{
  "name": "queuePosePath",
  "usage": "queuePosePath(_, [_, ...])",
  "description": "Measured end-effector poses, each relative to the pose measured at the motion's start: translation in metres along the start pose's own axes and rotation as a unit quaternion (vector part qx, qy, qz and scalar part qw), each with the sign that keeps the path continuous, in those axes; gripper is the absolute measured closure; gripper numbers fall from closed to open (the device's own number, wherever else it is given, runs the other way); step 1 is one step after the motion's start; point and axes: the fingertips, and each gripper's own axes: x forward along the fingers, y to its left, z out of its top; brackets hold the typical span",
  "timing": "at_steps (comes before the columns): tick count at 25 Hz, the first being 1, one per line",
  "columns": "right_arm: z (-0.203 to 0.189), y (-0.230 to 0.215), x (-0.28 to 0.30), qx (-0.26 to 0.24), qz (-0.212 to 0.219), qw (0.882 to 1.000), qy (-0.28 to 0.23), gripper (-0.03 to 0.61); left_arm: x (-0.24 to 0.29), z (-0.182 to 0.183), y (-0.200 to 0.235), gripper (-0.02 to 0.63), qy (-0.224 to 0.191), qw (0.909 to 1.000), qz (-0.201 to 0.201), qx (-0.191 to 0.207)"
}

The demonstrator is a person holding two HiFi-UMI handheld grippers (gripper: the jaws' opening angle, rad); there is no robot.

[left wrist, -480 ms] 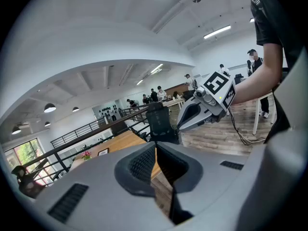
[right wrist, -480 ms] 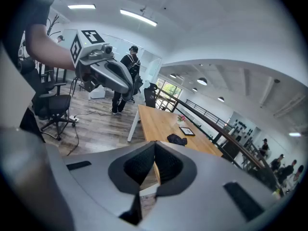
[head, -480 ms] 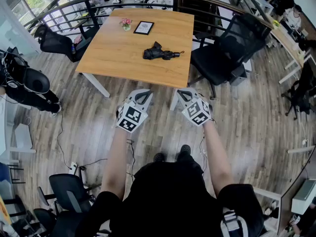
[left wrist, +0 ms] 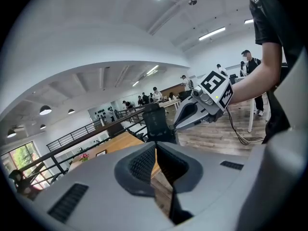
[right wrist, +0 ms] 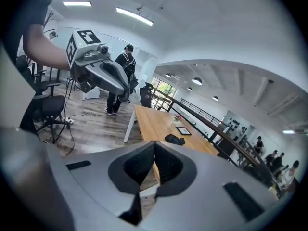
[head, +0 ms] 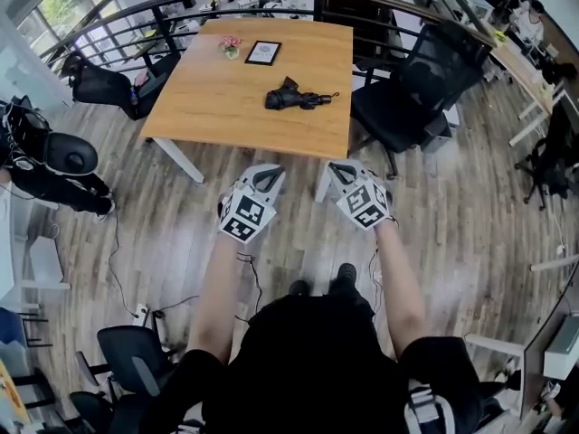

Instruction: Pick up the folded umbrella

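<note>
Lying on table [head: 217, 107]: folded umbrella [head: 297, 99], black, bunched | left tongs [head: 265, 175] closed | right tongs [head: 339, 170] closed

Nothing legible here, not a word or a number to read out. The only printed marks are the black-and-white square code patterns on the cube of the left gripper [head: 264, 177] and the cube of the right gripper [head: 341, 172]. They are blocky squares with no letters in them, and they read the same way from each gripper view. The framed sheet [head: 263, 51] lying on the wooden table [head: 199, 98] is too small to make out. A scrap of white print on the person's sleeve [head: 425, 407] sits at the frame's edge and can't be read.
</note>
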Motion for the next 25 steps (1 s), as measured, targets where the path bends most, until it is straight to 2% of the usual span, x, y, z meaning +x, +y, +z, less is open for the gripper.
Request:
queuePosePath(6, [0.002, 0.01, 0.004, -0.014, -0.002, 1.0, 0.009, 0.571, -0.006, -0.007, 0.001, 0.586, 0.003, 1.0, -0.003, -0.001])
queuePosePath(12, [0.011, 0.009, 0.005, -0.033, -0.013, 0.999, 0.012, 0.571, -0.012, 0.0, 0.008, 0.586, -0.014, 0.9999, -0.001, -0.002])
queuePosePath(19, [0.017, 0.009, 0.0, -0.032, -0.019, 0.999, -0.003, 0.562, -0.014, 0.002, 0.006, 0.586, -0.018, 0.9998, 0.0, 0.003])
queuePosePath(21, [0.021, 0.008, -0.001, -0.03, -0.02, 0.999, -0.011, 0.523, -0.014, 0.003, 0.005, 0.584, -0.023, 0.9997, -0.002, 0.002])
queuePosePath(23, [0.022, 0.006, -0.001, -0.025, -0.024, 0.999, -0.017, 0.457, -0.014, 0.006, 0.005, 0.579, -0.029, 0.9996, -0.004, -0.003])
queuePosePath(25, [0.024, 0.002, -0.002, -0.02, -0.031, 0.999, -0.023, 0.372, -0.013, 0.009, 0.006, 0.477, -0.031, 0.9995, -0.004, -0.003])
